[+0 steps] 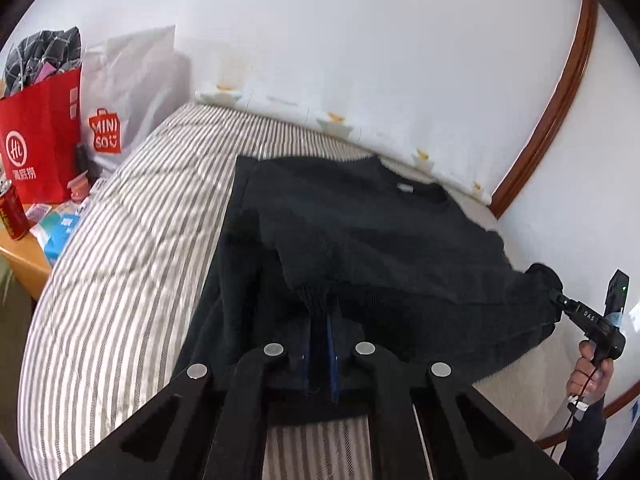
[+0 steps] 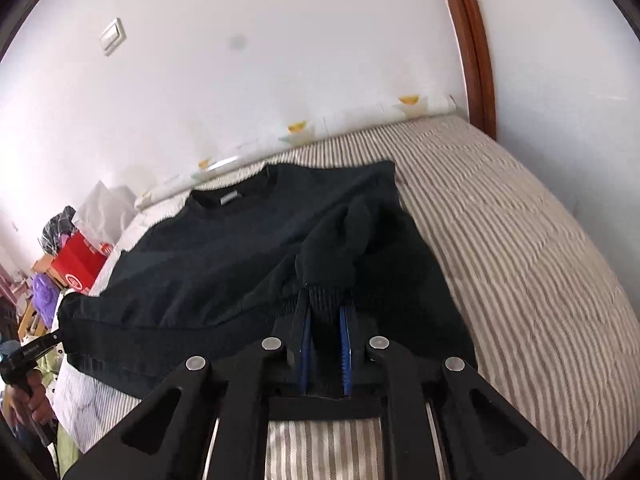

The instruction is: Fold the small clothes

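I held the dark sweater (image 1: 360,216) on the striped bed (image 1: 132,248); left gripper (image 1: 320,312) and right gripper (image 2: 326,304) fingers clamped its ribbed cuffs; soft, limp knit, likely best gripped there.

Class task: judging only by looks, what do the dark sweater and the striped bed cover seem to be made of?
Dark sweater: probably soft matte knit, wool or cotton unclear; its cuff shows ribbing.
Striped bed cover: likely woven, quilted cotton-like fabric; stitched diamond lines cross its stripes.
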`<state>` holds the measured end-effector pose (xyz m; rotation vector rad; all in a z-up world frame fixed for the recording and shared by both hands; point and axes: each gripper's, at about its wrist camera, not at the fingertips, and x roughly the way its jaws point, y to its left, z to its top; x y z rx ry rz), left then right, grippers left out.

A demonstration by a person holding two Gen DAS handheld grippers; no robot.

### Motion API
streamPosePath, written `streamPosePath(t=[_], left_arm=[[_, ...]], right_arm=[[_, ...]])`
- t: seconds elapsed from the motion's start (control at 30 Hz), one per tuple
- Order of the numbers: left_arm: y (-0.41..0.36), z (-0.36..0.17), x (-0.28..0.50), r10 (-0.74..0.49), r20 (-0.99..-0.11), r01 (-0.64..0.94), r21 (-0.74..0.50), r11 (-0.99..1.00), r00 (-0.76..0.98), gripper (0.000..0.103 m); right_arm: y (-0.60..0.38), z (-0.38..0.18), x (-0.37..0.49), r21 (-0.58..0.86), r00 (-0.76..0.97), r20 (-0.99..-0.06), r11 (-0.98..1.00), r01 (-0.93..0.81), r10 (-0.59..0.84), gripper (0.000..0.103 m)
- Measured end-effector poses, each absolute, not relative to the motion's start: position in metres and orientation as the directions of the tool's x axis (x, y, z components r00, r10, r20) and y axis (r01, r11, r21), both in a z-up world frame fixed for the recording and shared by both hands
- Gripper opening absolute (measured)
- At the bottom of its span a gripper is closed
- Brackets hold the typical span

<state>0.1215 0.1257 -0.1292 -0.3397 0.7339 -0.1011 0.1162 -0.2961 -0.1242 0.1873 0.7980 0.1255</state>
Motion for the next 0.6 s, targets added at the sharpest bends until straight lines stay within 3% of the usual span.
streamPosePath(t=[0.27,0.6], left_arm=[[0.126,-0.11,0.16,-0.176,-0.613,-0.027,-0.306,0.951,0.77,0.007],[0.124,-0.129,0.213,-0.117,-0.657,-0.059,-0.24,0.969,0.744,0.007]], right_arm=[[-0.295,-0.108,0.162,0.255,0.734,-0.65,0.966,-0.032,0.196,0.012],[-0.294,-0.14,0.219,0.23,0.702,-0.693,0.973,0.002,0.163,0.012]])
